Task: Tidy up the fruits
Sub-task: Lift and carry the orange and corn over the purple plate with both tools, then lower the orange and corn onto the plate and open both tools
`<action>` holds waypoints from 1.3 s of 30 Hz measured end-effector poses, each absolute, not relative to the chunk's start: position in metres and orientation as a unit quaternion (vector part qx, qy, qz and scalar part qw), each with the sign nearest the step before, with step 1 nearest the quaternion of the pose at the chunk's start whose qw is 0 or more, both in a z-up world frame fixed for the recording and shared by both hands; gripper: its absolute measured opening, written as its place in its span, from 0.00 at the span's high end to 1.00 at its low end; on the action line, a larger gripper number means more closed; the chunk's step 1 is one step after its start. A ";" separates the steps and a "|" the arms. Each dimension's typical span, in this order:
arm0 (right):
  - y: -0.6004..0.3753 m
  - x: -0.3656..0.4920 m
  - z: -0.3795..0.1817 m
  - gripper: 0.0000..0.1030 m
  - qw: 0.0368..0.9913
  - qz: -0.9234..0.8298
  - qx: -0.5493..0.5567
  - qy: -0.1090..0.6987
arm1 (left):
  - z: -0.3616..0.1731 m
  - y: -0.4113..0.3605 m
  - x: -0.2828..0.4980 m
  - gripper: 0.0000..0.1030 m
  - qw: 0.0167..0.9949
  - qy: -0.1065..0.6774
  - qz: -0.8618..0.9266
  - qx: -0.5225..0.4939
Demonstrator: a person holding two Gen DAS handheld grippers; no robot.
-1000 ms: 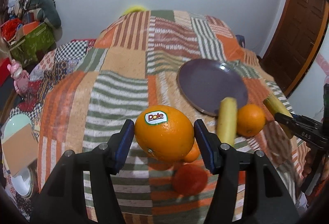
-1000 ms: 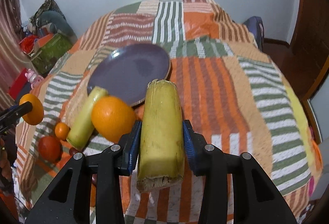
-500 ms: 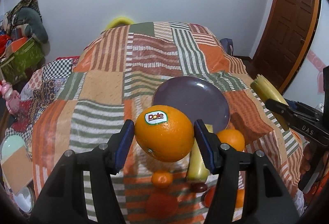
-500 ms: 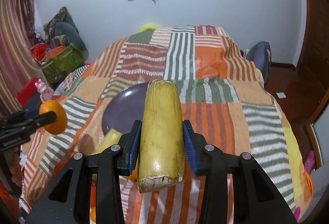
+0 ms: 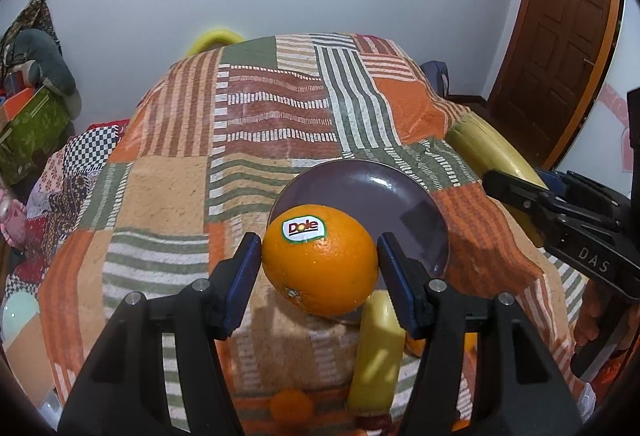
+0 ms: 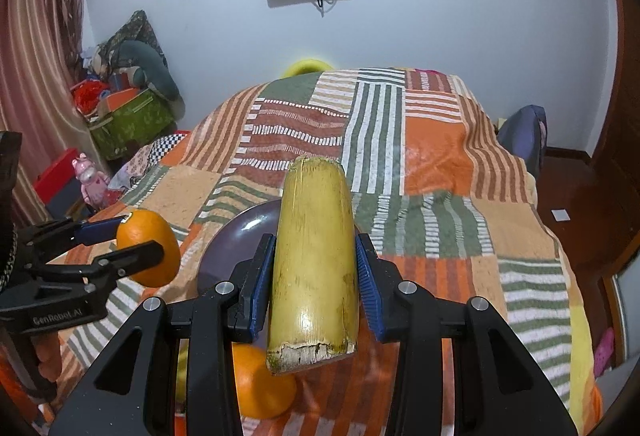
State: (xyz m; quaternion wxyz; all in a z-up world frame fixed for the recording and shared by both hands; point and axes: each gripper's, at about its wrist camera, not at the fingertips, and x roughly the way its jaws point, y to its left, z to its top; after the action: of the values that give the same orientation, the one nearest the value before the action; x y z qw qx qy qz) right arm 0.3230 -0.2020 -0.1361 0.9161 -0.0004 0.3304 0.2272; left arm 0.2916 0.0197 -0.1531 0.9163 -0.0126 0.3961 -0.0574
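Note:
My left gripper (image 5: 320,262) is shut on a large orange with a Dole sticker (image 5: 320,260), held above the near edge of a dark purple plate (image 5: 384,200) on the patchwork bedspread. My right gripper (image 6: 314,276) is shut on a thick yellow cane-like stalk piece (image 6: 314,256), held in the air over the plate (image 6: 240,236). The stalk piece also shows at the right of the left wrist view (image 5: 492,156). The held orange also shows at the left of the right wrist view (image 6: 150,248).
On the bedspread near me lie another yellow stalk piece (image 5: 376,356), a small orange (image 5: 290,406) and a second orange (image 6: 260,384). Boxes and clutter (image 6: 128,116) stand left of the bed. A brown door (image 5: 560,48) is at the right.
Both grippers have risen and tilted up with their loads still held. The plate and loose fruits now sit lower in both views, and the wall screen has come into view.

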 end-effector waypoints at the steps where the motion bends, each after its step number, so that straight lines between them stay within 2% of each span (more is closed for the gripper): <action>1: -0.200 0.328 -0.138 0.65 0.915 0.228 -0.002 0.333 | -0.156 0.018 0.296 0.42 0.915 0.399 -0.061 -0.009; 19: -0.171 0.388 -0.200 0.65 0.872 0.245 -0.039 0.422 | -0.214 0.015 0.361 0.42 0.873 0.482 -0.071 0.004; 31: -0.168 0.396 -0.224 0.65 0.853 0.249 -0.056 0.455 | -0.221 0.008 0.369 0.41 0.874 0.481 -0.062 0.030; 36: -0.167 0.396 -0.223 0.65 0.848 0.249 -0.058 0.464 | -0.221 0.012 0.370 0.37 0.867 0.494 -0.060 0.018; 38: -0.167 0.396 -0.223 0.59 0.847 0.246 -0.060 0.467 | -0.217 0.015 0.366 0.32 0.870 0.490 -0.055 0.015; 39: -0.168 0.395 -0.222 0.53 0.847 0.247 -0.058 0.467 | -0.214 0.016 0.363 0.27 0.873 0.485 -0.052 0.016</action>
State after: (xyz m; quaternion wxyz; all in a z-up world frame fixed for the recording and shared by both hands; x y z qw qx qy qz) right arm 0.3945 -0.1676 -0.2225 0.8475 -0.0578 0.4665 0.2465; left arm 0.3630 0.0156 -0.2139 0.8727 0.0158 0.4852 -0.0521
